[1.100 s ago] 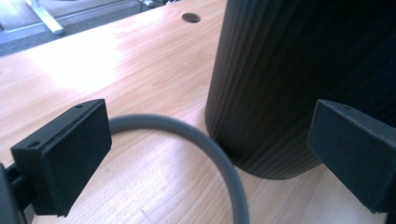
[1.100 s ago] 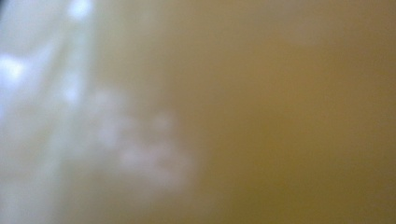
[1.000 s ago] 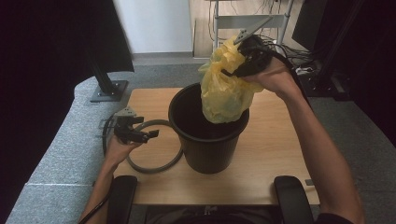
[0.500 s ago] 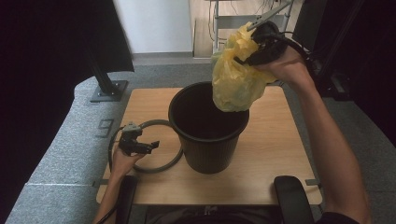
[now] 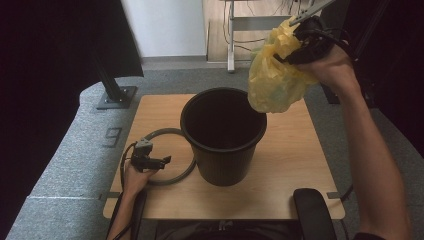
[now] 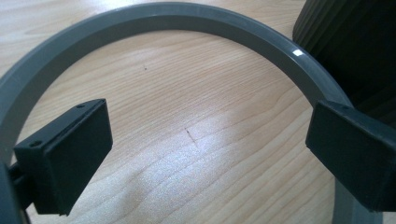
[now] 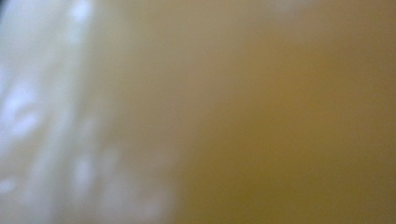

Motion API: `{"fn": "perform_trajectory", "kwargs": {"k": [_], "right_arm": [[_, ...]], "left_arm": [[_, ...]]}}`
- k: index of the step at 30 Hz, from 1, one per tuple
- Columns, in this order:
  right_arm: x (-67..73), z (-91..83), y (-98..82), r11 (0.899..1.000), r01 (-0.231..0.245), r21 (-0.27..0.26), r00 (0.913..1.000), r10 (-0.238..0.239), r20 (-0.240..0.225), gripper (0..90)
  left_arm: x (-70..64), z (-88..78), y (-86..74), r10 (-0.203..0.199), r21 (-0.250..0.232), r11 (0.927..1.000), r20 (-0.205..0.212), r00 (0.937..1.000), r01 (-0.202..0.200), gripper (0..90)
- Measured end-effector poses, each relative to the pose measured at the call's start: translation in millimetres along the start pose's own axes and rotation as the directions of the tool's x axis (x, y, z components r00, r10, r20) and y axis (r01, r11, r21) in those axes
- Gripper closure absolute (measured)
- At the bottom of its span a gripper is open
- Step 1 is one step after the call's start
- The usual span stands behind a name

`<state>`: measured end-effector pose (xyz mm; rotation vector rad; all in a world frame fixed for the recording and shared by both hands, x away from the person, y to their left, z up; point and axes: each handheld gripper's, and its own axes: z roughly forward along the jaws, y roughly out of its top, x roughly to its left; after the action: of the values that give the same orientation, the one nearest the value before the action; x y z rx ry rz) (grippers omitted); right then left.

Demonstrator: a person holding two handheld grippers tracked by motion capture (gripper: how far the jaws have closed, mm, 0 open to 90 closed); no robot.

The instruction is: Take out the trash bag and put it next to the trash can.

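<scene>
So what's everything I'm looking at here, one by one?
bin: one, black, middle of the table
bag: one, yellow plastic, held in the air above the bin's right rim
ring: one, grey, flat on the table left of the bin
table: one, light wood
floor mat: grey, around the table
left gripper: one, black, fingers open over the ring
right gripper: one, black, shut on the bag
forearms: two, from the bottom edge

Yellow bag, black bin, grey ring.
</scene>
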<state>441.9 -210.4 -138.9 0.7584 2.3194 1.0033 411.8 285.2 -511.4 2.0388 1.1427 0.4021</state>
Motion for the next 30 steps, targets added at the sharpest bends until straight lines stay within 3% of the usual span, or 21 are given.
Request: {"fn": "perform_trajectory", "kwargs": {"k": [14, 30], "right_arm": [[-18.3, -1.7, -49.4, 0.996, -0.069, 0.050, 0.9962, 0.066, 0.057, 72.8], [-22.4, 41.6, -105.7, 0.989, -0.126, 0.074, 0.9904, 0.121, 0.067, 71.9]], "left_arm": [[-0.3, 1.9, -3.4, 0.020, 0.031, 0.9993, -0.040, 0.9990, -0.019, 0.7], [0.2, 3.9, -5.1, 0.016, 0.055, 0.9984, -0.035, 0.9993, -0.014, 0.7]]}}
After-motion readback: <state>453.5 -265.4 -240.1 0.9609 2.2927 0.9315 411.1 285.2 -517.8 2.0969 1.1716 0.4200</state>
